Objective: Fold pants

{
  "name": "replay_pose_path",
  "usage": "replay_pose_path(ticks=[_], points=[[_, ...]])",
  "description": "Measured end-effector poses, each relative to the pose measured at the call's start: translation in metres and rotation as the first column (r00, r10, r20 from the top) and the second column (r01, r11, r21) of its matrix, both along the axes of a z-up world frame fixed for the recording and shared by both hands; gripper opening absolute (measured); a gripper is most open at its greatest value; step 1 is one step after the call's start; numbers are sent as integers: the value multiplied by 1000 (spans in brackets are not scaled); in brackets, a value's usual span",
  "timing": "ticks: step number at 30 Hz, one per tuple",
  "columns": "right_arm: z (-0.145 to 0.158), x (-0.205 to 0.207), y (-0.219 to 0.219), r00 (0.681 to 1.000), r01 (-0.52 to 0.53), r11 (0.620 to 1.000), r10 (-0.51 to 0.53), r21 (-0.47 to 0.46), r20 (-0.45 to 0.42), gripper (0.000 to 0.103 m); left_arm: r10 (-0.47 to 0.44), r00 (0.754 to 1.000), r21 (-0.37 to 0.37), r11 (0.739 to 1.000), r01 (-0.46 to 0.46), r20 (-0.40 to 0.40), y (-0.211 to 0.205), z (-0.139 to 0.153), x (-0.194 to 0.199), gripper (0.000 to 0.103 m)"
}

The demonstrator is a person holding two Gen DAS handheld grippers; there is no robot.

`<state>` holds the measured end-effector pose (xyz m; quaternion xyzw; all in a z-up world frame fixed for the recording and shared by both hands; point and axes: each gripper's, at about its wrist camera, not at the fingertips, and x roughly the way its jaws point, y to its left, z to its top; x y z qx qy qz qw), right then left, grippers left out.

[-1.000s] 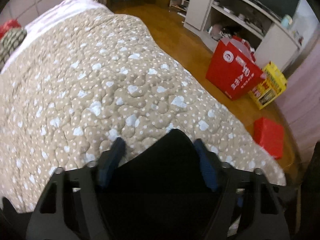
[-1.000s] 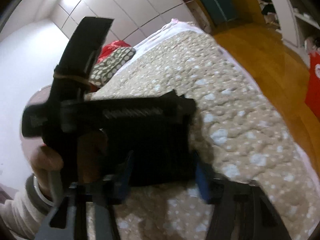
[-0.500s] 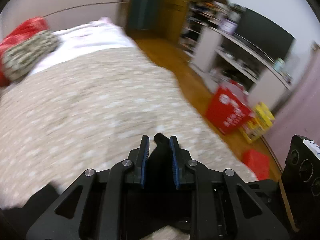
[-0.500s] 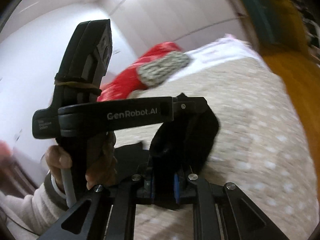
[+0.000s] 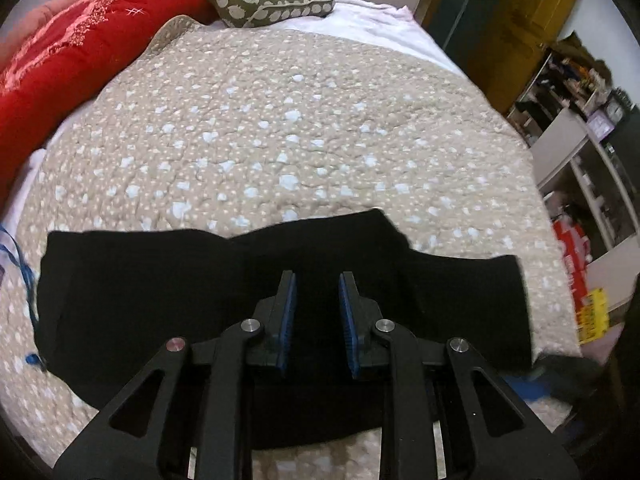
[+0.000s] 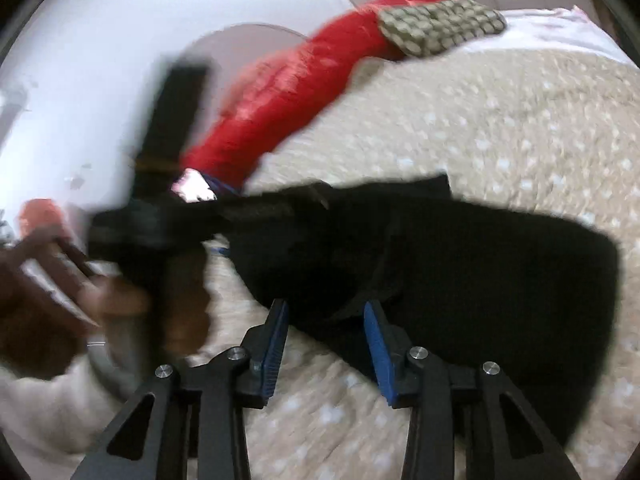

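Since earlier, pants [image 5: 248, 280] dropped folded on bed [image 5: 280, 128]; left gripper [image 5: 316, 312] jaws apart, empty; right gripper [image 6: 326, 344] jaws just released; further folds likely remain

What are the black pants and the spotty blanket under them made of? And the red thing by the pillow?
The pants look like soft, matte knit cloth: no shine, limp edges. The blanket looks like quilted cotton: puffy stitched bumps, beige with pale spots. The red thing seems a padded quilt with a slight satin sheen and white stitching, though the exact fabric cannot be told.
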<state>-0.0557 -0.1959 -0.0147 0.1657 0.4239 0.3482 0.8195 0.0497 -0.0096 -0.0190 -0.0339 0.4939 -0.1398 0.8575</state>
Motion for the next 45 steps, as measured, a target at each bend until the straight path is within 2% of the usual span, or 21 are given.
replay_pose_path(ticks=[3, 4, 6, 8, 12, 15, 18, 20, 23, 28, 30, 32, 35, 39, 45], points=[[22, -9, -41, 987, 143, 986, -135, -91, 88, 38, -17, 999, 1, 1000, 17, 45, -14, 10, -16, 20], [22, -4, -56, 976, 205, 970, -193, -133, 97, 37, -22, 998, 5, 1000, 22, 52, -17, 10, -20, 20], [11, 11, -74, 958, 288, 934, -279, -212, 70, 30, -32, 998, 6, 999, 32, 48, -24, 7, -23, 20], [-6, 26, -74, 950, 310, 904, -307, -295, 60, 22, -44, 998, 21, 999, 44, 42, -35, 1, -23, 20], [-35, 58, -67, 952, 294, 866, -302, -405, 47, 20, -32, 999, 93, 995, 32, -5, -48, -28, -19, 22], [-38, 72, -53, 955, 289, 843, -286, -453, 76, 20, -24, 999, 118, 993, 20, 32, -52, -32, -22, 24], [-28, 65, -58, 958, 281, 852, -280, -442, 68, 20, -26, 999, 123, 992, 21, 40, -53, -33, -23, 25], [-9, 46, -56, 960, 277, 867, -269, -414, 79, 20, -24, 999, 114, 993, 19, 42, -51, -34, -24, 25], [3, 23, -51, 967, 254, 879, -232, -403, 101, 20, -16, 999, 99, 995, 12, 38, -49, -34, -23, 26], [-27, -4, -37, 983, 172, 881, -180, -441, 24, 21, -7, 999, 80, 997, 3, 51, -47, -35, -28, 27], [-29, -10, -36, 982, 181, 881, -186, -436, 32, 21, -5, 998, 75, 997, 1, 60, -46, -35, -30, 27], [-21, -10, -36, 984, 166, 889, -179, -426, 11, 21, 0, 998, 62, 998, -4, 57, -43, -34, -32, 27], [-7, -9, -34, 984, 176, 881, -175, -439, 43, 21, 18, 999, 40, 999, -20, 49, -36, -30, -34, 27], [3, 0, -28, 980, 199, 885, -183, -420, 78, 21, 49, 996, 84, 995, -55, 76, -28, -25, -39, 27], [-13, 24, 4, 984, 178, 892, -157, -415, 85, 21, 111, 989, 102, 987, -121, 96, -5, -21, -44, 27]])
